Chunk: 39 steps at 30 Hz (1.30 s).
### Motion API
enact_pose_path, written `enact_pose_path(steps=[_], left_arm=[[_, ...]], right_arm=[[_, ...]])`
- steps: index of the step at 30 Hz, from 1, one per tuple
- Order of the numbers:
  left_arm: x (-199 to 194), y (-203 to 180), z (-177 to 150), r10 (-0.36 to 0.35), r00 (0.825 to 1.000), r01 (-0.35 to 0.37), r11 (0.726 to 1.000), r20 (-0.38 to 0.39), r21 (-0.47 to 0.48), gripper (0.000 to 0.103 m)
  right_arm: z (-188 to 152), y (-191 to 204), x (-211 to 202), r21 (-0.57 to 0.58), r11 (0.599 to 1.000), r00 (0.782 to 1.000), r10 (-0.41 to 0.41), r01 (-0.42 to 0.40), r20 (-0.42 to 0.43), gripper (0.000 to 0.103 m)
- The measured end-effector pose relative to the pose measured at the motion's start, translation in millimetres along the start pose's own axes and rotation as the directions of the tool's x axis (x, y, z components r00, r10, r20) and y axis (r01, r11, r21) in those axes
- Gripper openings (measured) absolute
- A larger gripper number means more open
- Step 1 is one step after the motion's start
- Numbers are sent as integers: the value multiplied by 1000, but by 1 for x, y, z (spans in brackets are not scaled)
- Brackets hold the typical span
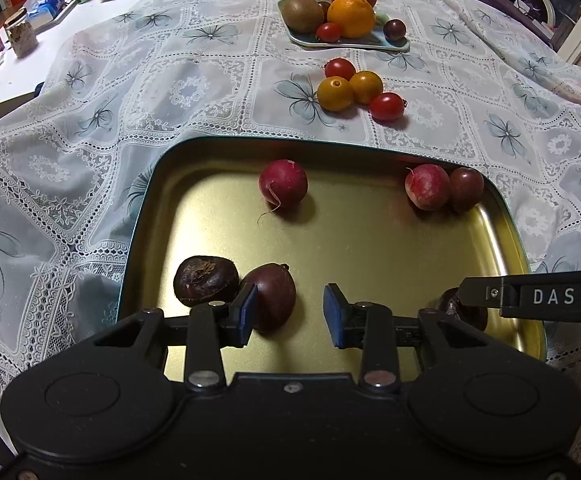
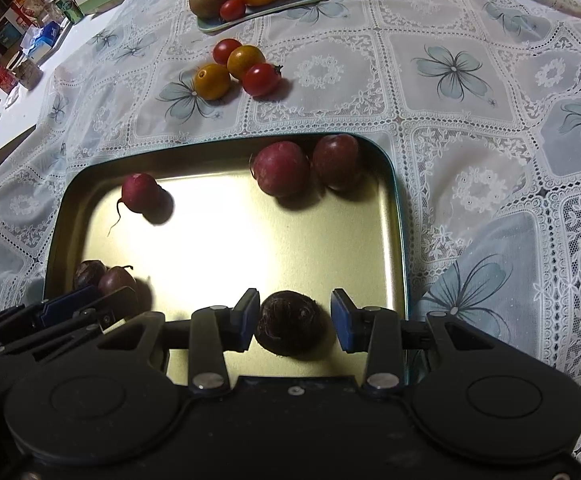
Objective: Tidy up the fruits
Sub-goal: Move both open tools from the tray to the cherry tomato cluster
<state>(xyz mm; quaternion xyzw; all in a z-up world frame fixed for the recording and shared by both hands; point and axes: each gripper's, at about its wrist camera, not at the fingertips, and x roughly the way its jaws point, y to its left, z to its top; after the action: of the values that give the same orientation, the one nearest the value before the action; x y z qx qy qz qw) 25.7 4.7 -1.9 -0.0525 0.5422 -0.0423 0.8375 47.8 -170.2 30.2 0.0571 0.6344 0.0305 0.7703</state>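
A gold metal tray [image 1: 370, 248] [image 2: 230, 232] holds two radishes [image 1: 283, 184] [image 1: 427, 187], dark purple tomatoes [image 1: 467, 189] [image 1: 272, 296] and dark chestnuts [image 1: 205, 280]. My left gripper [image 1: 290, 312] is open above the tray's near edge, its left pad beside a purple tomato. My right gripper [image 2: 295, 316] is open around a dark chestnut [image 2: 292, 322] that rests on the tray; the pads stand just apart from it. Loose on the cloth lie two red tomatoes [image 1: 340, 69] [image 1: 387, 106] and two orange ones [image 1: 335, 93].
A pale plate [image 1: 370, 42] at the back holds a kiwi, an orange, an apple and small tomatoes. A lace flowered cloth [image 1: 170, 92] covers the table. Cans, jars and boxes [image 1: 18, 20] crowd the white surface at far left.
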Motion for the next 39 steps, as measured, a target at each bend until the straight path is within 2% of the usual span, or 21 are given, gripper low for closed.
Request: enact_pose_path(steps=[7,39], left_arm=[[0,1,1,32,999,-32,999,-5,6,45],[0,-5,22,63,997,-60,997,-36,55,45]], right_arm=[[1,-1,-3,4,1000,1000,-1,1,-5,40],[4,-5,-2,28,1000,999,-7,8,-34,41]])
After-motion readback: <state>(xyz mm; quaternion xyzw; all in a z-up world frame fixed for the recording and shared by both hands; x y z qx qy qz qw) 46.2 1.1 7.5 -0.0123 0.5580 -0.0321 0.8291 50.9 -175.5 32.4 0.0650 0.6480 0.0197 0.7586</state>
